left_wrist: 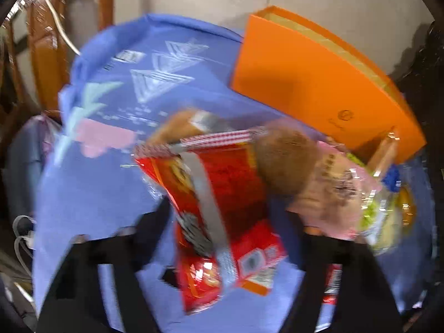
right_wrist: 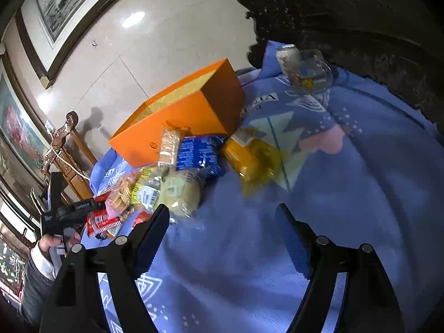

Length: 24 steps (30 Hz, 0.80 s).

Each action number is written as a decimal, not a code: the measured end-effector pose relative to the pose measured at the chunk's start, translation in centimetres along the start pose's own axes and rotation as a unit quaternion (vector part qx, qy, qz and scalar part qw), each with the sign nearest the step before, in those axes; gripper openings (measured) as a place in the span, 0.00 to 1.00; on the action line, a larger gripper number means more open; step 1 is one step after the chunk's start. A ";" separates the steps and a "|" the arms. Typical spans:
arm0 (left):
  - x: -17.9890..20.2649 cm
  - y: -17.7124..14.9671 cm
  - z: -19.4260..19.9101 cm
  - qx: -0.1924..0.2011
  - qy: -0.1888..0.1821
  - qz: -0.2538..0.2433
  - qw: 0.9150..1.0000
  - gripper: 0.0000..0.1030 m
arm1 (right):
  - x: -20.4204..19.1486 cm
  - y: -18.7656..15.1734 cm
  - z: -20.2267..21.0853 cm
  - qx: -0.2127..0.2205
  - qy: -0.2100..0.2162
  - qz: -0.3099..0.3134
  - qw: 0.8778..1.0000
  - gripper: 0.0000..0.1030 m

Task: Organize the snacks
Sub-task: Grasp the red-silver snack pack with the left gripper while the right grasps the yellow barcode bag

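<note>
left wrist view: the left tool [left_wrist: 230,238] straddles a red snack packet [left_wrist: 222,222] on the blue cloth [left_wrist: 91,194], its long axis running away between the fingers; whether they pinch it i cannot tell. right wrist view: the right tool [right_wrist: 222,238] gapes empty, the snack pile [right_wrist: 166,183] ahead-left by the orange box [right_wrist: 177,119], so the left hand is nearer.

The left wrist view looks steeply down, close over a red snack packet [left_wrist: 222,222], and is blurred, so details are probably unreliable. The right wrist view sits farther back, facing across the blue cloth [right_wrist: 277,249]. Both share the orange box [left_wrist: 305,83] [right_wrist: 180,119] and snack pile [right_wrist: 166,180].
</note>
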<state>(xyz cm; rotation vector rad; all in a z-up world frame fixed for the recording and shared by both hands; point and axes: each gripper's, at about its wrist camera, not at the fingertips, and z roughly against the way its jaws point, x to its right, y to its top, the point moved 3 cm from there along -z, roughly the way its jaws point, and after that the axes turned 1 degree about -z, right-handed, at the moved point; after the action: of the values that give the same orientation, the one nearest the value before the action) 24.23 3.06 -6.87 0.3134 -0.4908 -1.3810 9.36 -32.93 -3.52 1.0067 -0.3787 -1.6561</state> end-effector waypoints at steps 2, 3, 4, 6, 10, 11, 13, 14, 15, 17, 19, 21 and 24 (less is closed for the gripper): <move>1.0 -0.1 0.6 0.010 0.009 -0.025 1.000 0.48 | 0.5 -0.1 0.0 -0.003 -0.005 -0.001 1.000 0.77; 1.6 -0.5 1.1 0.016 0.011 -0.047 0.999 0.46 | 0.7 -0.1 -0.1 -0.004 -0.006 -0.003 1.000 0.77; 1.8 -0.8 1.8 0.024 0.004 -0.052 0.998 0.34 | 0.8 -0.1 -0.1 -0.004 -0.007 -0.004 1.000 0.77; 1.9 -1.4 3.4 0.024 -0.021 -0.061 0.998 0.31 | 0.9 0.0 -0.2 -0.002 -0.009 -0.002 1.000 0.77; 1.5 -2.5 6.0 0.030 -0.035 -0.080 0.996 0.23 | 0.6 0.6 -0.8 -0.003 -0.035 0.024 0.999 0.78; 1.3 -2.6 6.4 0.029 -0.041 -0.081 0.995 0.23 | 0.6 0.9 -1.1 -0.003 -0.043 0.030 0.999 0.81; 0.8 -2.8 6.9 0.032 -0.039 -0.081 0.995 0.23 | 0.7 1.7 -2.1 -0.010 -0.057 0.039 0.998 0.84; 0.7 -2.9 6.9 0.033 -0.039 -0.083 0.995 0.23 | 0.7 2.0 -2.6 -0.015 -0.062 0.045 0.997 0.84; 0.6 -3.0 6.9 0.033 -0.039 -0.084 0.995 0.23 | 0.7 2.4 -3.3 -0.022 -0.068 0.053 0.996 0.84; 0.5 -3.3 6.7 0.029 -0.040 -0.087 0.995 0.23 | 0.4 3.2 -4.9 -0.035 -0.086 0.075 0.993 0.84; 0.5 -3.6 6.2 0.027 -0.037 -0.094 0.995 0.23 | 0.1 4.0 -6.5 -0.042 -0.096 0.102 0.989 0.84; 0.6 -4.0 5.8 0.019 -0.042 -0.091 0.995 0.23 | -0.1 4.7 -8.5 -0.061 -0.117 0.123 0.984 0.84; 0.8 -4.3 5.1 0.017 -0.046 -0.087 0.995 0.25 | -0.5 5.5 -11.0 -0.082 -0.128 0.149 0.977 0.84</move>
<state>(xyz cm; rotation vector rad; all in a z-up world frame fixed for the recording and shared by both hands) 18.07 1.94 -4.44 0.3276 -0.5747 -1.5627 21.40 -31.64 -5.97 0.5841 -0.5278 -1.5164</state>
